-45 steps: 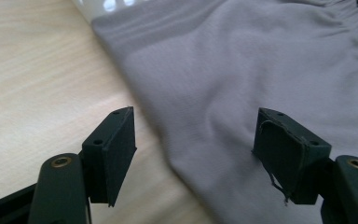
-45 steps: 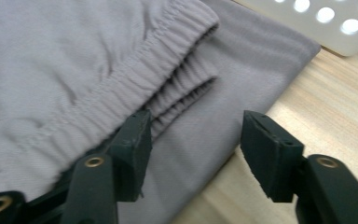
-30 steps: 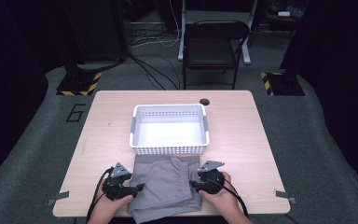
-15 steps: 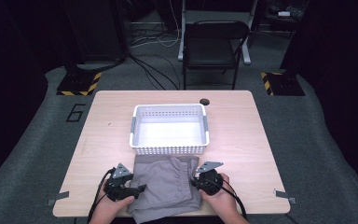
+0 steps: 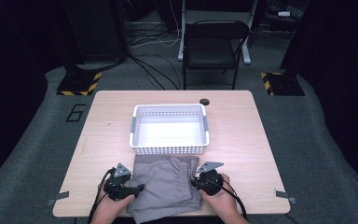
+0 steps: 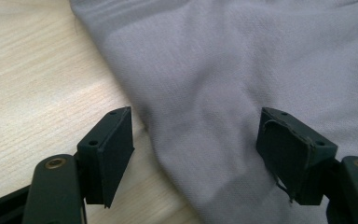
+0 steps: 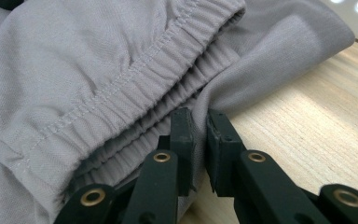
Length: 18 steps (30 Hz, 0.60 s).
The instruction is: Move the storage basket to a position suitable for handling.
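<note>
Grey shorts with an elastic waistband lie folded at the table's front edge, just in front of a white perforated basket. My left gripper is at the cloth's left edge with its jaws wide open, one jaw over bare wood, the other over the grey fabric. At the shorts' right edge my right gripper is shut on a fold of cloth beside the waistband.
The wooden table has bare room left and right of the basket. A small black disc lies near the far edge. A black chair stands behind the table, with cables on the floor.
The right gripper has edged slightly left onto the shorts' right edge. The left gripper has hardly moved.
</note>
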Motion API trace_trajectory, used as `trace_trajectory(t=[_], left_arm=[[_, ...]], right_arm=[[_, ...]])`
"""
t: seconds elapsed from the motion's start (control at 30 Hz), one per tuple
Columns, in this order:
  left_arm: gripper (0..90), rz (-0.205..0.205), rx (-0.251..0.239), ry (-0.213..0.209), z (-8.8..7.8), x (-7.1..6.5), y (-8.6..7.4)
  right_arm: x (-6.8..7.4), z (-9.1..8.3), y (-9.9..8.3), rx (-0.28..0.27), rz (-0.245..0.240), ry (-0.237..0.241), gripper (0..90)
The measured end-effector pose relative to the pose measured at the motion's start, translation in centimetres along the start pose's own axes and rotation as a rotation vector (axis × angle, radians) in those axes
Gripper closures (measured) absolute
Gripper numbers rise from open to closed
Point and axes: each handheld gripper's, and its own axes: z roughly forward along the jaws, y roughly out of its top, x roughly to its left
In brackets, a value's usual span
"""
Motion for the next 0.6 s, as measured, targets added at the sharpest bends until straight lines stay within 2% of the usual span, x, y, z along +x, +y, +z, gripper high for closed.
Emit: trace_trajectory(t=[0.03, 0.07, 0.13, 0.17, 0.23, 0.27, 0.33, 0.4, 0.43, 0.5, 0.53, 0.6], left_arm=[[27.6, 0.000, 0.000, 0.000, 0.0, 0.0, 0.0], [27.6, 0.020, 0.015, 0.000, 0.0, -0.1, 0.0], [27.8, 0.032, 0.003, 0.012, 0.3, -0.7, 0.1], [28.4, 0.072, 0.014, 0.023, 0.4, -1.1, 0.3], [29.6, 0.070, 0.018, 0.021, 0.4, -1.3, 0.4], [33.5, 0.064, 0.014, 0.022, 0.4, -1.3, 0.4], [34.6, 0.073, 0.029, 0.020, 0.3, -1.2, 0.5], [42.5, 0.050, 0.016, 0.003, 0.2, -1.2, 0.5], [47.5, 0.053, 0.014, 0.001, 0.2, -1.2, 0.5], [56.0, 0.054, 0.016, -0.014, 0.2, -1.4, 0.6], [57.4, 0.064, 0.026, -0.017, 0.2, -1.5, 0.6], [60.3, 0.051, 0.026, -0.019, 0.2, -1.6, 0.6]], right_arm=[[0.0, 0.0, 0.0, 0.000, 0.000, 0.000, 82.0], [0.0, 0.0, 0.0, -0.001, 0.004, -0.004, 81.9], [-0.1, 0.0, 0.0, 0.002, 0.004, -0.001, 81.6], [0.0, 0.0, 0.0, 0.003, 0.005, -0.002, 81.3], [0.0, 0.0, 0.0, -0.001, 0.006, -0.004, 81.2], [0.0, 0.0, -0.1, -0.007, 0.006, -0.007, 80.7], [0.0, 0.0, -0.1, -0.007, 0.005, -0.008, 80.4], [0.1, 0.0, -0.1, -0.004, 0.021, -0.014, 77.6], [0.1, 0.0, -0.1, -0.009, 0.016, -0.022, 74.9], [0.2, 0.0, -0.2, -0.014, 0.035, -0.039, 67.6], [0.1, 0.1, -0.2, -0.015, 0.029, -0.052, 66.0], [0.2, 0.1, -0.2, -0.014, 0.026, -0.066, 63.7]])
